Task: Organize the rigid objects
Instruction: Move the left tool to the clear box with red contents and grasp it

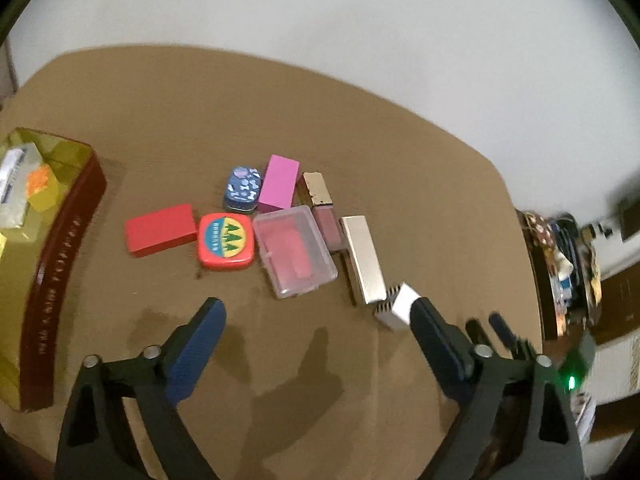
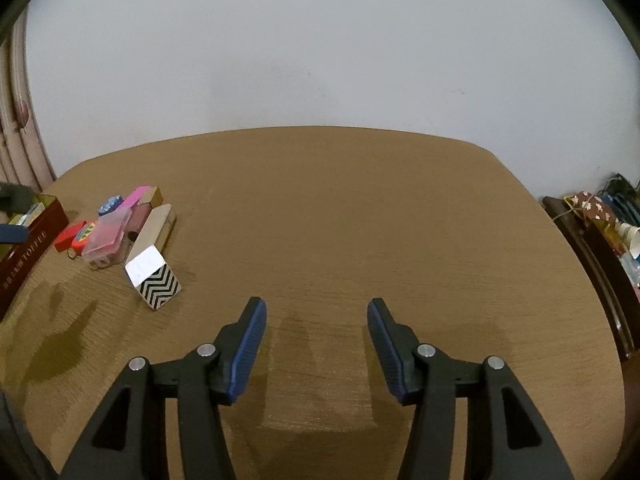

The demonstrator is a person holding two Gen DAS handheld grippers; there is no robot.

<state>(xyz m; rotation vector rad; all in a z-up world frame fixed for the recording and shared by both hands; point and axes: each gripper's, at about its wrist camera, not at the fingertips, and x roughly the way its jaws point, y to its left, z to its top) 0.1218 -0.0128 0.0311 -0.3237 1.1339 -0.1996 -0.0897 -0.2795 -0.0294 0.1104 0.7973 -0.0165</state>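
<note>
Left tool (image 1: 316,310): spread wide and empty, hovering low over the bench (image 1: 420,160); I see nothing between its blue pads.
Right tool (image 2: 316,308): also spread and empty, over bare bench well to the right of the pile.
Nearer arm: the left, by my reading; the cluster lies straight ahead of it and slightly beyond the fingertips, while from the right wrist the same cluster sits far off to the left.
Closest piece: the zigzag-patterned box (image 1: 396,306), just beside the left tool's right fingertip; whether they touch I cannot tell, since the finger covers one corner; in the right view it stands tilted on the bench (image 2: 154,280), nearest corner toward me.
Silver bar box (image 1: 362,258): long axis runs away from the left tool, leaning a little left at the far end; its near end meets the patterned box.
Clear plastic case (image 1: 294,250): dead ahead between the left fingers' line, long axis roughly fore-and-aft, so I judge a straight reach would straddle its short width.
Others: round-cornered red tin (image 1: 226,242) and red flat box (image 1: 160,230) to the left, long axis crosswise; pink block (image 1: 279,182), blue tin (image 1: 242,189) and lip gloss (image 1: 320,204) behind.
Destination, I guess: the open toffee tin (image 1: 60,276) at the left edge, already holding a few items; long axis fore-and-aft, on the left arm's side.
</note>
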